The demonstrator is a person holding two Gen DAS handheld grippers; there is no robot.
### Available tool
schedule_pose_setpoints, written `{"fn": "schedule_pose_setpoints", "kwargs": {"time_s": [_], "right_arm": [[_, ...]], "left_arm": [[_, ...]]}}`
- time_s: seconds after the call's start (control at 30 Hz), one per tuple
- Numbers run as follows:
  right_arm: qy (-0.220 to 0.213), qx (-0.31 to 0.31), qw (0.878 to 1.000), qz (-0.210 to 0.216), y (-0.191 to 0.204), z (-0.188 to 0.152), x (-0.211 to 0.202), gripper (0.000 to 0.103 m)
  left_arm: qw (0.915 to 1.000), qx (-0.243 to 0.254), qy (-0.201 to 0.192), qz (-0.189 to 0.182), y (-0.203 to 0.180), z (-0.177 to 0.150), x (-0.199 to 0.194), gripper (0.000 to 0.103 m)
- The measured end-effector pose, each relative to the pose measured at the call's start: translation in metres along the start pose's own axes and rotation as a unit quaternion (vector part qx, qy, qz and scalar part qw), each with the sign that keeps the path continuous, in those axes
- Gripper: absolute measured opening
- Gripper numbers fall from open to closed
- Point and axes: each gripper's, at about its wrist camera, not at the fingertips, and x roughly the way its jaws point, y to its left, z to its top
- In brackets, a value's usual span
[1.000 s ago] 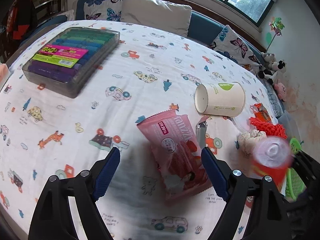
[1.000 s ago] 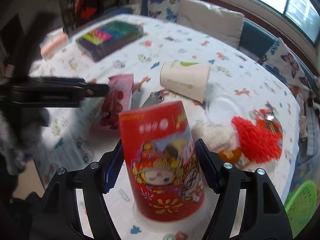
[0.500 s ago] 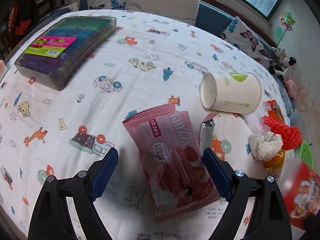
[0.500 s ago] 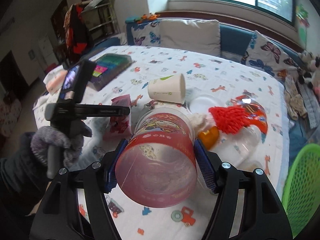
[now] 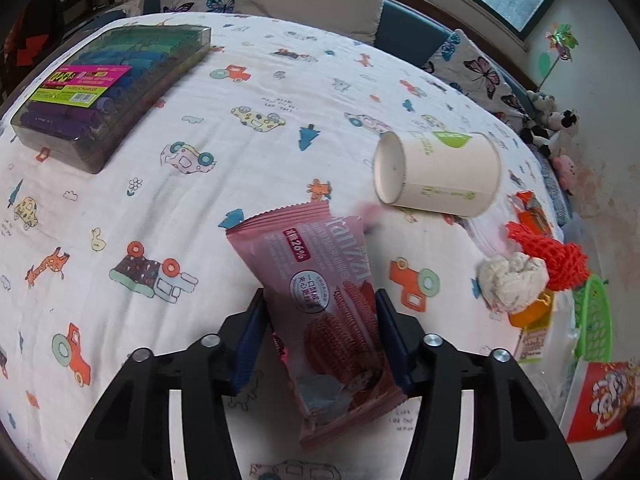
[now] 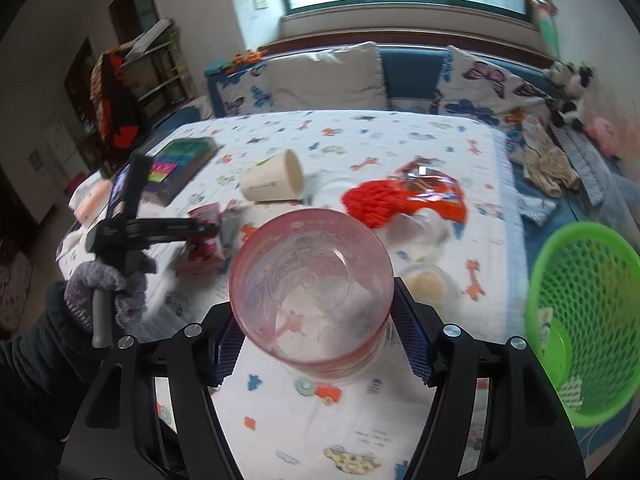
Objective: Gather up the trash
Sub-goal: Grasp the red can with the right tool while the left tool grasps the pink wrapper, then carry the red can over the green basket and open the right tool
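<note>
Two tools are occupied: a light, crinkly pink wafer packet (image 5: 332, 316) is pinched across its middle by the left tool (image 5: 320, 336), whose jaws have just been closing, and an empty, easily crushed red cup (image 6: 312, 292) is clamped at its sides by the right tool (image 6: 316, 340)

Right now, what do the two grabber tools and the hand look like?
Each tool is black plastic with two forked arms, silver bolts and blue ridged pads: the left tool and the right tool. The left hand wears a grey knitted glove and a dark sleeve, around a grey handle.

Red cup (image 5: 600, 400) cut off at the frame edge below the green basket (image 5: 594, 320). Basket itself mostly cropped. Small print on the pink wrapper (image 5: 320, 304) illegible.
</note>
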Motion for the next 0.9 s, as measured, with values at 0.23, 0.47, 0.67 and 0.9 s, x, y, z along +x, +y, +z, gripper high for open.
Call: {"fn": "schedule_pose_setpoints", "kwargs": {"time_s": [0.23, 0.47, 0.67, 0.9], "right_arm": [[-0.020, 0.044, 0.999, -0.019, -0.034, -0.007, -0.024, 0.067], [-0.046, 0.082, 0.995, -0.046, -0.069, -0.013, -0.052, 0.067], [-0.060, 0.114, 0.988, -0.082, -0.107, -0.016, -0.071, 0.067], [-0.066, 0.142, 0.977, -0.143, -0.153, -0.024, -0.084, 0.067]], "left_arm": [[0.9996, 0.014, -0.017, -0.020, -0.007, -0.009, -0.032, 0.047], [0.9960, 0.057, -0.041, -0.055, -0.039, -0.012, -0.073, 0.046], [0.9891, 0.103, -0.036, -0.099, -0.089, -0.018, -0.085, 0.046], [0.9764, 0.163, -0.022, -0.139, -0.165, -0.023, -0.083, 0.046]]}}
